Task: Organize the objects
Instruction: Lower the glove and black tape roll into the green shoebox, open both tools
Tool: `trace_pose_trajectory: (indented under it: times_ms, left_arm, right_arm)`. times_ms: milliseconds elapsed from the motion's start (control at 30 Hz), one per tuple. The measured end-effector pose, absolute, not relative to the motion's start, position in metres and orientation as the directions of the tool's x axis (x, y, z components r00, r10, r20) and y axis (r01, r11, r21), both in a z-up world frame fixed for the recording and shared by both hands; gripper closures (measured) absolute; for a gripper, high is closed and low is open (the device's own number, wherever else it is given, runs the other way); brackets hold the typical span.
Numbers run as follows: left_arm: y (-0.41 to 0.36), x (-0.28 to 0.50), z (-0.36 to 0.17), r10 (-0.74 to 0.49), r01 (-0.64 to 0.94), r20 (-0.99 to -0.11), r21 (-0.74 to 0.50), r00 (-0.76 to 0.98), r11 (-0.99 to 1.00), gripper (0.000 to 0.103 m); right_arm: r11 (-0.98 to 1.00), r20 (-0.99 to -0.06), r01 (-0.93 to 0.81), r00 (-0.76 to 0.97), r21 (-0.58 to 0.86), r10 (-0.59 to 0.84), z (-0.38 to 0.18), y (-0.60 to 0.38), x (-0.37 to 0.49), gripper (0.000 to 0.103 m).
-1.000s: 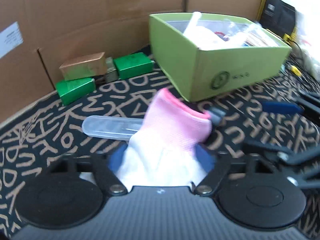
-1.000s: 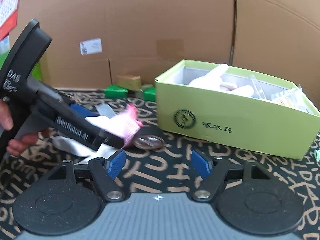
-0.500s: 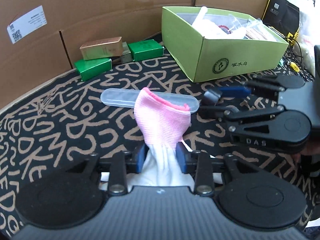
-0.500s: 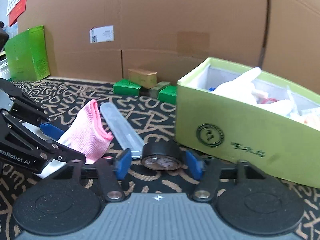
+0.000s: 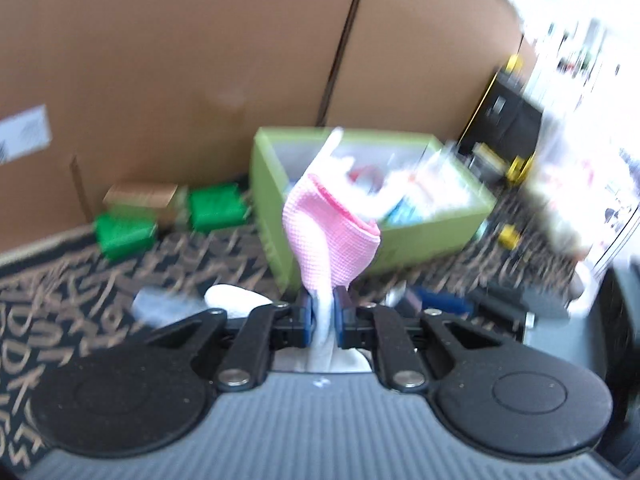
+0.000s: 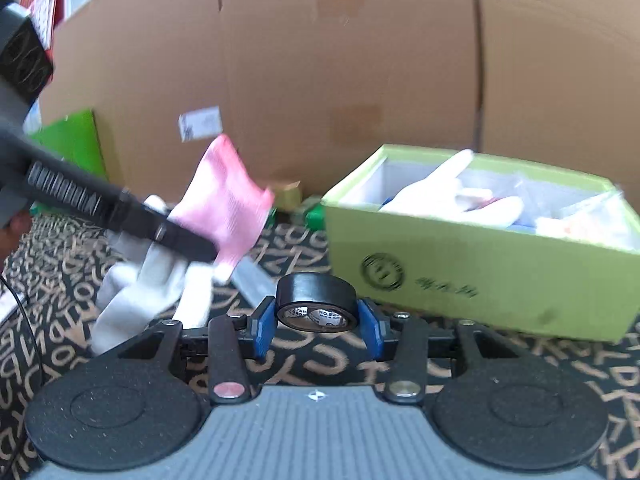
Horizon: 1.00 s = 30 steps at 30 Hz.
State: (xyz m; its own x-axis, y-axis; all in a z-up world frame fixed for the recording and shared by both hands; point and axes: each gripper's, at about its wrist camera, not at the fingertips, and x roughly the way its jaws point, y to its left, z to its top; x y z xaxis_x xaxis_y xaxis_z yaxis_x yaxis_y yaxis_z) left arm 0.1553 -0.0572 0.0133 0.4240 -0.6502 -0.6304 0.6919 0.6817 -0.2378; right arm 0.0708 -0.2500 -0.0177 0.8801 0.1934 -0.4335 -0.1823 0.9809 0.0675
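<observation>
The left gripper point(image 5: 323, 316) pinches a limp, light glove point(image 5: 328, 232) at its white middle, raised before the green box point(image 5: 420, 236). The right gripper point(image 6: 316, 322) clamps a stiff tape roll point(image 6: 316, 300) across its sides, above the mat.

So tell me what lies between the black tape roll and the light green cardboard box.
Right wrist view: only bare letter-patterned black mat separates the black tape roll, clamped in the right gripper, from the light green cardboard box.
</observation>
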Motion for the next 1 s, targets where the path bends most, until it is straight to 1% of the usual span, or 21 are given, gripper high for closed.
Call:
trace_pose_trajectory:
  times_ms: [100,267,333,400,467,567,800,867,900,967,1000]
  left_arm:
    - [-0.085,0.161,0.034,-0.689,0.701,-0.582,-0.264,0.432,0.663,0.092]
    - [-0.136,0.172,0.065,-0.728,0.722,-0.51,-0.264,0.458,0.639,0.092]
    - [-0.155,0.179,0.071,-0.734,0.728,-0.502,-0.262,0.458,0.634,0.092]
    - [-0.173,0.187,0.072,-0.713,0.723,-0.502,-0.224,0.489,0.654,0.092]
    - [-0.19,0.201,0.065,-0.683,0.71,-0.518,-0.19,0.514,0.678,0.092]
    - [-0.21,0.229,0.039,-0.66,0.668,-0.569,-0.242,0.49,0.704,0.092]
    - [-0.23,0.262,-0.032,-0.568,0.6,-0.672,-0.225,0.475,0.768,0.092]
    - [-0.231,0.264,-0.044,-0.559,0.6,-0.683,-0.216,0.471,0.77,0.092]
    - [-0.231,0.264,-0.048,-0.558,0.601,-0.683,-0.215,0.471,0.77,0.09]
    - [-0.229,0.264,-0.051,-0.57,0.607,-0.673,-0.223,0.47,0.763,0.09]
    - [-0.229,0.265,-0.05,-0.578,0.61,-0.67,-0.23,0.466,0.758,0.086]
  right_arm:
    - [0.987,-0.381,-0.153,0.91,0.057,0.163,-0.003,-0.26,0.06,0.055]
    - [0.995,-0.308,-0.092,0.947,0.028,0.096,0.017,-0.281,0.047,0.055]
    - [0.998,-0.294,-0.065,0.953,0.019,0.068,0.021,-0.289,0.045,0.055]
    - [0.999,-0.282,-0.036,0.959,0.011,0.037,0.024,-0.298,0.043,0.055]
    - [1.0,-0.273,-0.006,0.962,0.004,0.007,0.027,-0.308,0.042,0.055]
    - [0.999,-0.264,0.031,0.964,0.014,-0.027,0.028,-0.322,0.045,0.055]
    - [0.995,-0.274,0.097,0.958,0.038,-0.083,0.022,-0.348,0.058,0.055]
    - [0.993,-0.281,0.108,0.955,0.041,-0.093,0.02,-0.354,0.064,0.055]
    - [0.993,-0.284,0.115,0.954,0.038,-0.099,0.018,-0.356,0.068,0.055]
    - [0.991,-0.289,0.131,0.95,0.033,-0.116,0.015,-0.36,0.076,0.055]
    - [0.99,-0.294,0.139,0.948,0.032,-0.124,0.013,-0.362,0.082,0.055]
